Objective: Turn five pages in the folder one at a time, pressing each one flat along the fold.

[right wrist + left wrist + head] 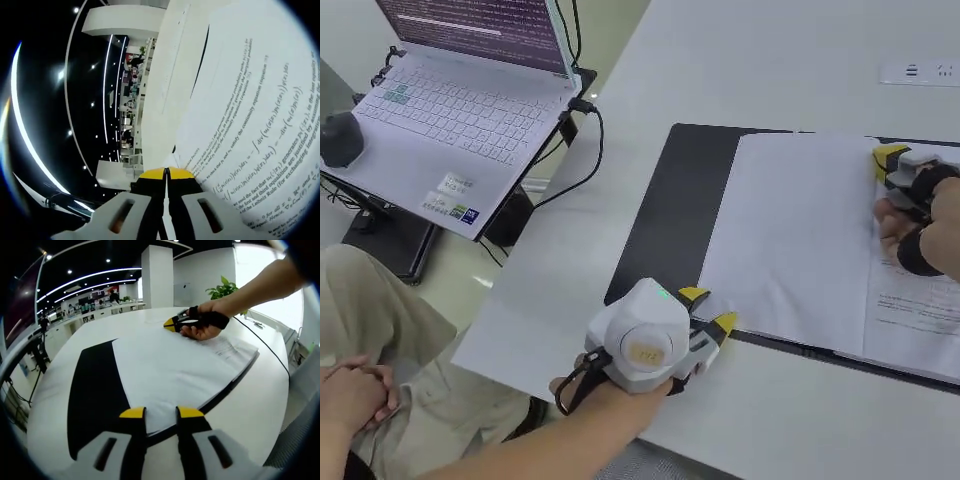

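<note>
We log 1 open folder (665, 220); left gripper (710, 308) at near edge, jaws slightly apart; right gripper (166, 173) at printed page (260, 100), jaws pressed together.

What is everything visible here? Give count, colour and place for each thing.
Table: one, white, under the folder.
Folder: one, black, open on the table.
Blank page: one, white, over the folder's left half.
Printed page: one, white with black text, folder's right side.
Laptop: one, white, open, left of the table.
Stand: one, black, under the laptop.
Mouse: one, dark, left of the laptop.
Cable: one, black, at the laptop's right side.
Socket panel: one, white, far on the table.
Left tongs: yellow tips, open, at the folder's near edge.
Right tongs: yellow tips, shut, over the printed page.
</note>
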Demonstrator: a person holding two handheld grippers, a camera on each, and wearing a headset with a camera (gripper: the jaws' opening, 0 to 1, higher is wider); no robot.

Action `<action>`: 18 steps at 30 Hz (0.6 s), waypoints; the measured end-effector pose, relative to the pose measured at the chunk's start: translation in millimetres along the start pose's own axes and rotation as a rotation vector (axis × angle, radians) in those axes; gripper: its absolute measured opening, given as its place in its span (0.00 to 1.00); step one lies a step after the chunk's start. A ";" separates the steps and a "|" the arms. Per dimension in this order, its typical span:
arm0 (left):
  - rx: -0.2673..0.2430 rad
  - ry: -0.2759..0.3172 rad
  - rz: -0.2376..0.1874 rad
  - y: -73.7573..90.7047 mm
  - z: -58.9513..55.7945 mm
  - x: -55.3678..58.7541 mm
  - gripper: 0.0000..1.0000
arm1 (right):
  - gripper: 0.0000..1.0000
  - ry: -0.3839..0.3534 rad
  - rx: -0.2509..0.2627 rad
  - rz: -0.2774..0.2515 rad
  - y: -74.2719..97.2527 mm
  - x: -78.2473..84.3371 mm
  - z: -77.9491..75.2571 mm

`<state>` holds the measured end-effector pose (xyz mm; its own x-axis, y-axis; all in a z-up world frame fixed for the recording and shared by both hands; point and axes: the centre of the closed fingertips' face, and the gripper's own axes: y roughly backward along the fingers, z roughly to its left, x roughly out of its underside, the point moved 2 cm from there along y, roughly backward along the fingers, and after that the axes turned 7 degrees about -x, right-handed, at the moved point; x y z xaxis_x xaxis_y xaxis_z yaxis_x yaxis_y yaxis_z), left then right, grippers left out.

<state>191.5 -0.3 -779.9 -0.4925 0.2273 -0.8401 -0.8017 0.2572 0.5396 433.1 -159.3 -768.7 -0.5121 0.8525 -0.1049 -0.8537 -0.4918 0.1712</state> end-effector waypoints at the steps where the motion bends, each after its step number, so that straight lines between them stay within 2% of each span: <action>1: 0.000 0.002 -0.001 0.0 0.1 0.1 0.22 | 0.00 0.003 0.002 -0.016 -2.2 -1.9 0.2; 9: -0.001 0.006 0.003 0.2 0.4 -0.5 0.22 | 0.00 0.002 0.019 -0.053 -17.7 -10.1 -1.0; 13: -0.002 0.007 0.003 0.5 0.4 -0.8 0.22 | 0.00 0.014 0.021 -0.035 -18.2 -9.4 -1.1; 18: -0.001 0.007 0.003 0.4 1.0 -0.4 0.22 | 0.00 0.029 0.031 0.018 -5.9 -0.7 -2.1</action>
<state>191.8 0.7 -779.3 -0.4968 0.2218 -0.8390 -0.8007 0.2557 0.5418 438.3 -157.3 -771.7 -0.5306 0.8377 -0.1294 -0.8410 -0.5012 0.2037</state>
